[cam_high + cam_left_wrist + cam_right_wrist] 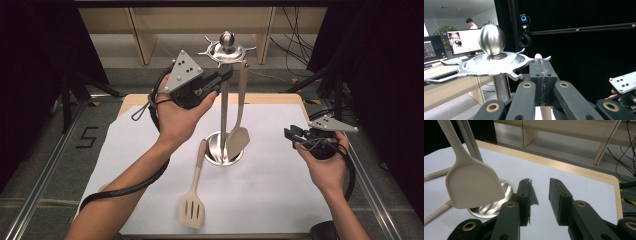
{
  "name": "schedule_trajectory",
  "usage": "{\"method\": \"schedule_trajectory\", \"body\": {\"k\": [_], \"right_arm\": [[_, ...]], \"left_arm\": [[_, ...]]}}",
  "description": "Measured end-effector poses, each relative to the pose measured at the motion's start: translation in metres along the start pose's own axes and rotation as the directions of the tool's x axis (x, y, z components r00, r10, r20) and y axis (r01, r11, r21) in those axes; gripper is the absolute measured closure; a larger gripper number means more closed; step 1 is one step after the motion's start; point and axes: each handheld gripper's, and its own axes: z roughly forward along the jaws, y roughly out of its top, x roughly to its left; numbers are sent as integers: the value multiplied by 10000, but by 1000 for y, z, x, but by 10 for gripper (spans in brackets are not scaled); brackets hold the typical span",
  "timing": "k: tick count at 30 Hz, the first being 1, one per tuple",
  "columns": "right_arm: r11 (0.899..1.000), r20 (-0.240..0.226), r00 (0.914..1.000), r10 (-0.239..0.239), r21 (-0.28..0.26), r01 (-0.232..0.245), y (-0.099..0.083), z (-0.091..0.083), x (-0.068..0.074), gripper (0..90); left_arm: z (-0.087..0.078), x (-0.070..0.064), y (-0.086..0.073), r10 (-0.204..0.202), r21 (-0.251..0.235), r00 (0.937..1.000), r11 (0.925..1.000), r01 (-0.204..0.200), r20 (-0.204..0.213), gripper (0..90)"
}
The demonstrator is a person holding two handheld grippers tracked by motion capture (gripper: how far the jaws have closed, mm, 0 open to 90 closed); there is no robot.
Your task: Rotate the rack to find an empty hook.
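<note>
One slotted turner [193,197] lies nearest on the desk [280,200], the right claw [291,134] hovers with jaws apart, and farther off the left claw [227,73], pressed together, meets one solid turner [239,131] hanging from one steel rack [226,50].

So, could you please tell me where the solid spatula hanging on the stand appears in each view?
High view: solid spatula hangs at centre, right of the pole, blade over the stand's base.
Left gripper view: its handle tip peeks above the shut left gripper.
Right gripper view: blade at left, over the base.
Shared landmark: the stand's steel pole.
</note>
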Motion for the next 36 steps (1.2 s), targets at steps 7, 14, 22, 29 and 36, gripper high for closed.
{"method": "schedule_trajectory", "body": {"k": [7,14,22,29,36], "right_arm": [[9996,42,9996,279,48,-280,0,0,2,712],[10000,-47,10000,67,65,-67,0,0,1,713],[9996,36,9996,291,32,-291,-1,1,3,713],[9997,-41,9999,146,173,-145,-1,1,3,713],[9997,-64,9999,145,197,-144,-1,1,3,713]], "left_arm": [[-2,2,2,9,-129,9998,9999,-11,-176,890],[-4,5,2,1,-102,9994,9999,-4,-334,891],[-4,13,2,-159,-128,9982,9998,151,-577,891],[-5,19,3,-179,-243,9978,9996,164,-636,891],[-7,21,3,-199,-295,9968,9994,176,-779,891]]}}
